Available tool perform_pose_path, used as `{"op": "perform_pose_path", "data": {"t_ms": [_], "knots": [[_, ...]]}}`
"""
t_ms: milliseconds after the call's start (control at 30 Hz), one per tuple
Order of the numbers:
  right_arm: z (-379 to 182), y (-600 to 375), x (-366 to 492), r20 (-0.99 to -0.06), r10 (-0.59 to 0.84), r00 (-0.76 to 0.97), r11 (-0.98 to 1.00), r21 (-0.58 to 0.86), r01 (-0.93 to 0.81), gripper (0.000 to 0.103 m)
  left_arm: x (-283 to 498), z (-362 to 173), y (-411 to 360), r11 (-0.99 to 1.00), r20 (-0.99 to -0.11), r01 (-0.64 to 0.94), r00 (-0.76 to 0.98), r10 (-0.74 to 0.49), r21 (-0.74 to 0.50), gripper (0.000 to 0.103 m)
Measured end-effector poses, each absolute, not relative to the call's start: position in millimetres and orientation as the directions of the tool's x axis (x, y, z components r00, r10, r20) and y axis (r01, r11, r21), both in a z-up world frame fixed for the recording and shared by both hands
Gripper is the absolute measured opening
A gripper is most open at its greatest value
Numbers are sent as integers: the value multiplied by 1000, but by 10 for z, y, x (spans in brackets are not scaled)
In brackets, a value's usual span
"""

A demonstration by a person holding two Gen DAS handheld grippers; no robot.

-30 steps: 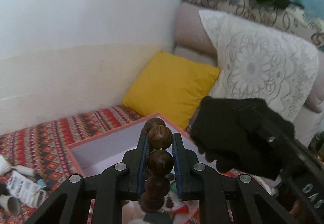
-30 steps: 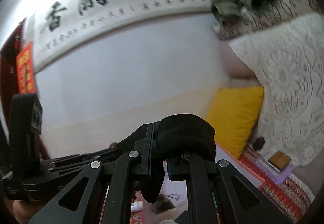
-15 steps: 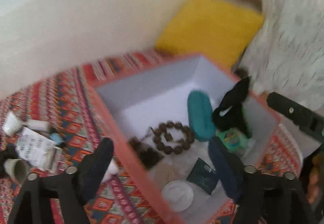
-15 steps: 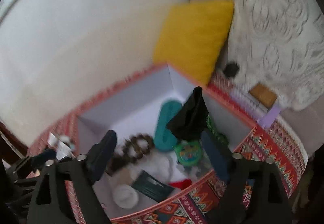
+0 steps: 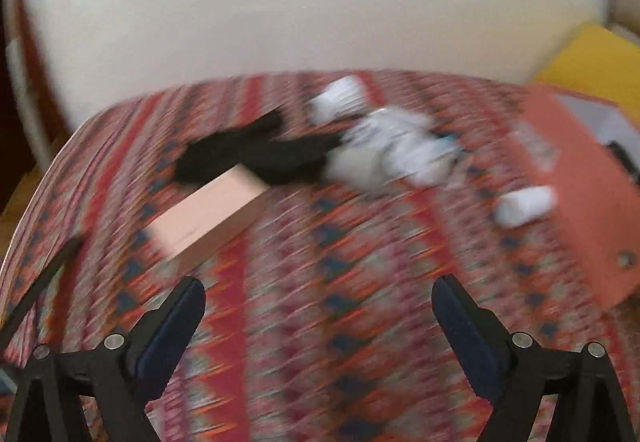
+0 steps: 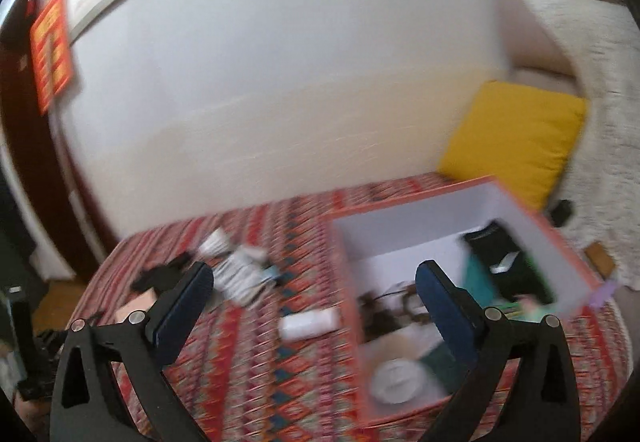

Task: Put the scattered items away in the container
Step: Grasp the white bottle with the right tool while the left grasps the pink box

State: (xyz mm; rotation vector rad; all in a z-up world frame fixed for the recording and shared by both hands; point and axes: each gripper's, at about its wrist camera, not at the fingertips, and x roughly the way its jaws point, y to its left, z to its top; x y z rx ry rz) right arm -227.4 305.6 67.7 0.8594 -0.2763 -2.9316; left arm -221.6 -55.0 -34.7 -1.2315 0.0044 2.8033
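Your left gripper point(image 5: 318, 316), jaws just sprung wide and empty, faces the pink box point(image 5: 208, 216) left of frame, black cloth point(image 5: 256, 156) and white clutter centre; your right gripper point(image 6: 314, 296), likewise empty, frames the orange container point(image 6: 452, 306) lower right; next, another pickup

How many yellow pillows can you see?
1. The yellow pillow leans against the wall behind the orange box, beside the white lace cover. Others may lie out of view.

yellow cushion point(image 6: 516, 146), white wall point(image 6: 280, 62), patterned cloth point(image 5: 320, 302)
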Motion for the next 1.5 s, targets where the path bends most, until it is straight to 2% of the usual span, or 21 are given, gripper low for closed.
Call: {"op": "perform_pose_path", "data": {"t_ms": [200, 300, 400, 633, 933, 1067, 1133, 1167, 1200, 1233, 1300, 1500], "knots": [[-143, 2394, -2720, -697, -163, -698, -981, 187, 43, 102, -2274, -632, -1148, -997, -729, -21, -681, 69, -74, 95], [-600, 2373, -2914, -779, -191, -597, -959, 278, -56, 102, -2451, -748, -1340, -997, -725, -18, -685, 63, -70, 95], [-932, 2445, -3005, -818, -209, -535, -916, 355, -186, 102, -2724, -836, -1454, -999, -747, 10, -664, 33, -53, 95], [-1104, 2544, -3186, -825, -87, -558, -896, 310, -318, 102, -3250, -1042, -1383, -998, -787, -56, -617, 33, 2, 95], [-1348, 2625, -3626, -838, 46, -544, -887, 217, -409, 100, -3695, -1440, -1390, -997, -845, -63, -531, 69, -42, 95], [-1574, 2680, -3804, -839, -55, -541, -864, 312, -396, 102, -3873, -1583, -1337, -998, -855, -55, -515, 52, -27, 95], [-1626, 2662, -3870, -830, -38, -557, -868, 303, -393, 103, -3945, -1596, -1281, -998, -847, -62, -531, 36, -3, 95], [-1628, 2644, -3895, -822, -19, -569, -876, 288, -386, 99, -3959, -1591, -1245, -997, -840, -71, -541, 39, -1, 91], [-1625, 2617, -3916, -816, 2, -578, -889, 263, -375, 75, -3945, -1583, -1210, -997, -834, -83, -550, 49, -3, 78], [-1622, 2572, -3931, -812, 28, -583, -908, 224, -355, 64, -3918, -1575, -1184, -996, -832, -92, -552, 55, -4, 72], [-1627, 2472, -3927, -806, 10, -591, -937, 199, -287, 49, -3811, -1548, -1126, -996, -835, -92, -548, 56, -7, 56], [-1578, 2052, -3570, -825, -77, -560, -978, 172, -120, 46, -3239, -1497, -998, -996, -840, -40, -534, 93, -86, 54]]}}
